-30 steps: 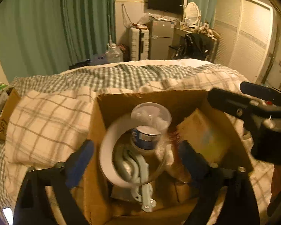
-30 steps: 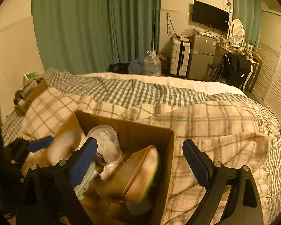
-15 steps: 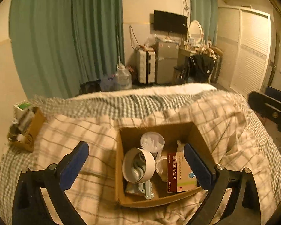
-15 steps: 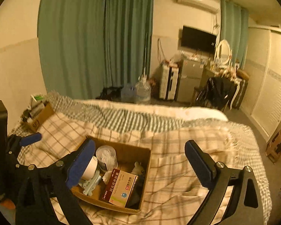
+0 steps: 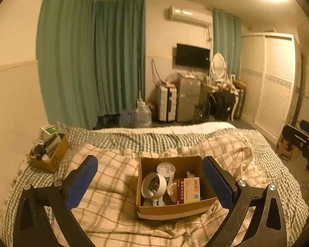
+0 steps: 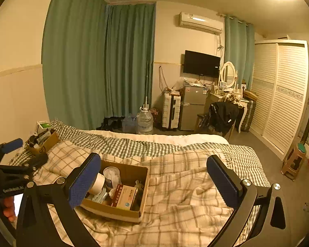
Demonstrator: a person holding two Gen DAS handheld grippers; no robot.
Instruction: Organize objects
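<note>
With both my left gripper (image 5: 150, 182) and right gripper (image 6: 154, 178) spread and empty, the brown cardboard box (image 5: 176, 207) mid-bed looks packed, so I judge little remains.

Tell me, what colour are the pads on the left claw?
Blue. The pads on the left claw show best in the left wrist view.
</note>
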